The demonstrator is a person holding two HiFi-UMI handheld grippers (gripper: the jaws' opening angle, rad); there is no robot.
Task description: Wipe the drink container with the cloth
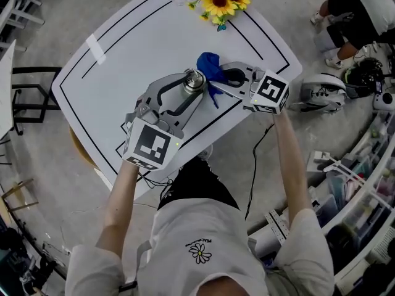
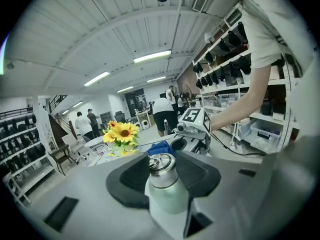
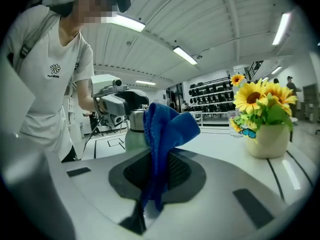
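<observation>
Left gripper view shows the left gripper (image 2: 162, 164) clamped on the drink container (image 2: 168, 196), upright on the table (image 1: 142, 48). The right gripper (image 3: 159, 170) pinches the blue cloth (image 3: 166, 128) just beside the container's cap. Wiping looks about to start: the cloth must next press against the container and rub.

Bright, even light falls from ceiling strip lights (image 2: 151, 56), leaving only soft, faint shadows on the white surface (image 1: 123, 60). Both gripper views bulge like a fisheye, with black corners. The near bodies of the left hand-held gripper (image 2: 162, 170) and right hand-held gripper (image 3: 157, 171) blur. The steel cap of the drink container (image 2: 162, 189) glints, and the cloth (image 3: 162, 129) is sharp.
</observation>
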